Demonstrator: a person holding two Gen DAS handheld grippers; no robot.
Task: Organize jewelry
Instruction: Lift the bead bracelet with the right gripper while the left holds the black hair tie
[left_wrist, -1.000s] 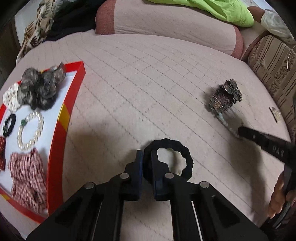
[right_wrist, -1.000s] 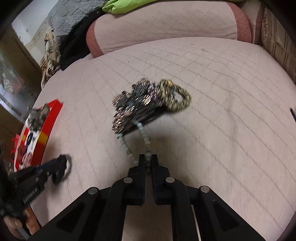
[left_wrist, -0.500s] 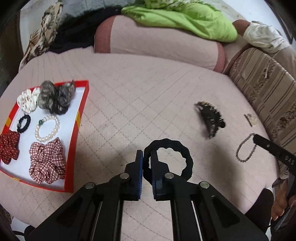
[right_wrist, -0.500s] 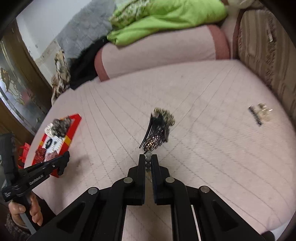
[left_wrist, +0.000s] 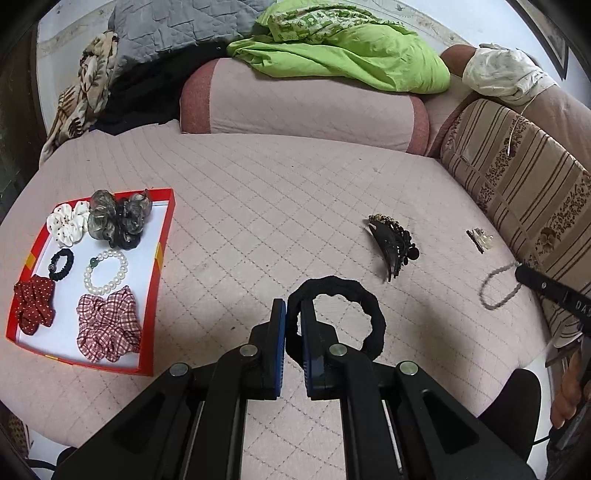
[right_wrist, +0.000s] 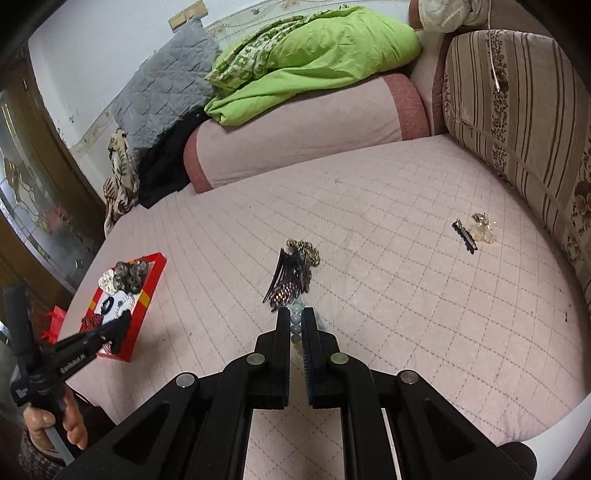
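Both your grippers are lifted over the bed, each one pinching a piece

Your left gripper (left_wrist: 293, 325) has its jaws pressed together on the black hair tie (left_wrist: 371, 314), and the loop stands out to the right of the jaws, above the quilted pink bed (left_wrist: 280, 199). Your right gripper (right_wrist: 295, 325) has its jaws closed on the pale bead bracelet (right_wrist: 296, 317); in the left wrist view the bracelet hangs as a loop from the tip, near the striped cushion (left_wrist: 517, 177). The red tray (left_wrist: 162, 254) lies on the left side of the bed and already holds scrunchies, a small black tie and a pearl bracelet (left_wrist: 106, 271). The dark claw clip (left_wrist: 393, 243) lies on the bed between tray and cushion, and a small hairpin (right_wrist: 466, 240) lies farther right, near the cushion
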